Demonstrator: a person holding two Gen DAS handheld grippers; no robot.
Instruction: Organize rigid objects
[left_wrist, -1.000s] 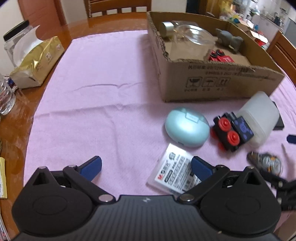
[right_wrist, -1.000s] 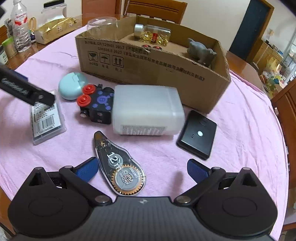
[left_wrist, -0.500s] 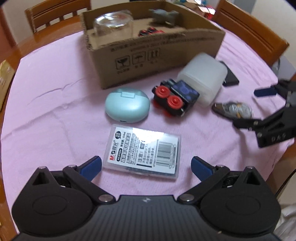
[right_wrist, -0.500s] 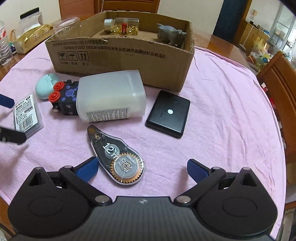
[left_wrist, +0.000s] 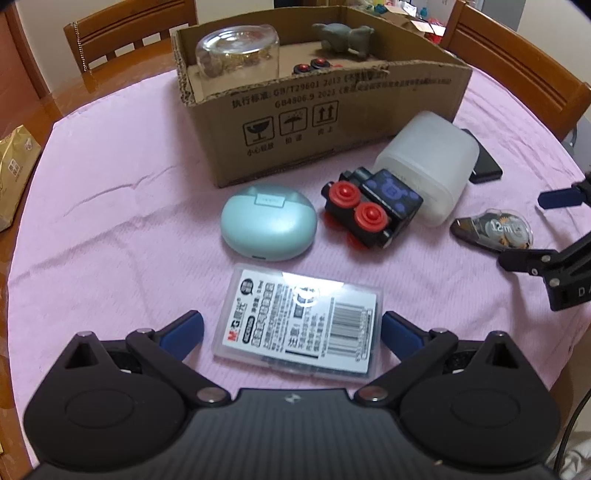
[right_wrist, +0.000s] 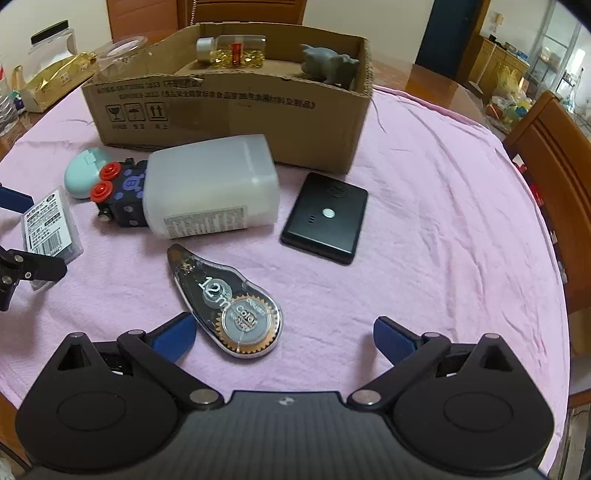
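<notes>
A pink cloth (right_wrist: 424, 192) covers the wooden table (left_wrist: 70, 99). On it lie a cardboard box (right_wrist: 236, 122) at upper centre, a white container (right_wrist: 210, 184) and a tape dispenser (right_wrist: 225, 295) below.

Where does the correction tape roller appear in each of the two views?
Left wrist view: correction tape roller lies far right, beside the white plastic box.
Right wrist view: roller lies at lower centre, near the right gripper.
Shared landmark: the cardboard box.

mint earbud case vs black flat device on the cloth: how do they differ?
Colour: the earbud case is pale mint; the black device is matte black.
Shape: the earbud case is a rounded, domed oval; the black device is a flat rectangle with rounded corners.
Place: the earbud case lies beside the toy block; the black device lies past the white container.
Both lie loose outside the cardboard box.
</notes>
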